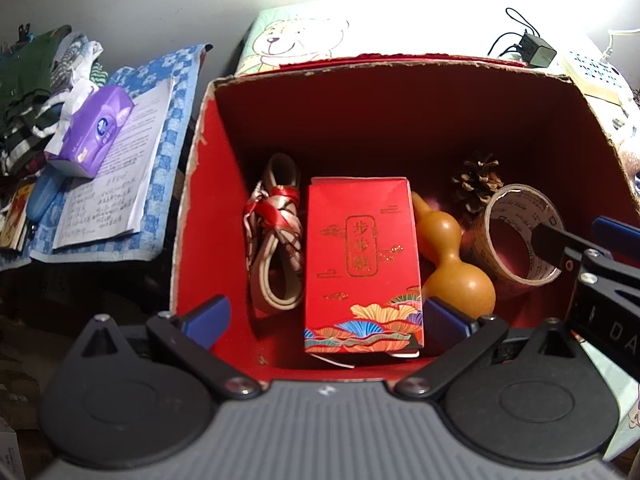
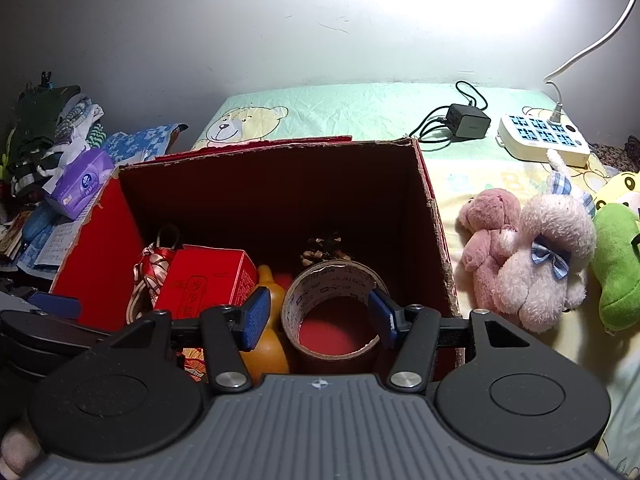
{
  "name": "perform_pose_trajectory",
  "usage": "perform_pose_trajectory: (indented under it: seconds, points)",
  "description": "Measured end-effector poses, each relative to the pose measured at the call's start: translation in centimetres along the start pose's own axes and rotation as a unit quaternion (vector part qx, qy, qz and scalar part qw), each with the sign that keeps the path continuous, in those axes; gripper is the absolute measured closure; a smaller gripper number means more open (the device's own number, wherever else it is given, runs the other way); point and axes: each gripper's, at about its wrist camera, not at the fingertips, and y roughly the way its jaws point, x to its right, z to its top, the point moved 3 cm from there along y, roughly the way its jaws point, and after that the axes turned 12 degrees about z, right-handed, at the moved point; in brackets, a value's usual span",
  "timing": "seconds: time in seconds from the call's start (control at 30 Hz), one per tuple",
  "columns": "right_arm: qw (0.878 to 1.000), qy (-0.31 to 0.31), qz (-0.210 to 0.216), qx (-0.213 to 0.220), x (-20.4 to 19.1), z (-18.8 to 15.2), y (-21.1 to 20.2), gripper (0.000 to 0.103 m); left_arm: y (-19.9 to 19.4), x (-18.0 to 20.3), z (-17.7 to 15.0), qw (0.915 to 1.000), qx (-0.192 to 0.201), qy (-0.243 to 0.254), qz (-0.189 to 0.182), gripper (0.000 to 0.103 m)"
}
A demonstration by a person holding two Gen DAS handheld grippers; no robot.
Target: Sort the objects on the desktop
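An open red cardboard box [image 1: 200, 184] holds a ribbon bundle [image 1: 276, 232], a red gift box with gold print [image 1: 360, 264], an orange gourd [image 1: 456, 272], a pine cone [image 1: 476, 180] and a roll of tape [image 1: 516, 232]. My left gripper [image 1: 328, 318] hangs open over the box's near edge, its blue pads either side of the gift box, not touching it. My right gripper [image 2: 319, 316] is open inside the box [image 2: 432, 216], with the tape roll [image 2: 332, 280] lying between its fingers beside the gourd [image 2: 266, 352]. In the left wrist view the right gripper [image 1: 576, 236] reaches in from the right.
To the right of the box, a pink bear [image 2: 488, 236], a white plush [image 2: 548, 264] and a green plush [image 2: 618, 264] lie on the bear-print sheet. A power strip [image 2: 544, 136] and charger [image 2: 468, 120] sit behind. On the left are a tissue pack [image 1: 96, 132], an open notebook [image 1: 116, 176] and piled clothes.
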Motion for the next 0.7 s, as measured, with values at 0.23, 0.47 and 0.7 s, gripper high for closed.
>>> perform_pose_trajectory:
  seconds: [0.23, 0.47, 0.7]
  points:
    - [1.000, -0.008, 0.013, 0.015, 0.0, 0.1, -1.5, 0.046, -1.8, 0.0, -0.5, 0.9997, 0.014, -0.011, 0.016, 0.001]
    - [0.999, -0.004, 0.024, 0.033, 0.7, -0.1, -3.8, 0.046, -4.1, 0.9, -1.1, 0.9990, 0.032, -0.020, 0.024, 0.001]
    - [0.999, 0.008, 0.028, 0.044, 2.2, -1.2, -6.3, 0.043, -6.6, 2.2, -2.1, 0.9970, 0.055, -0.033, 0.044, 0.001]
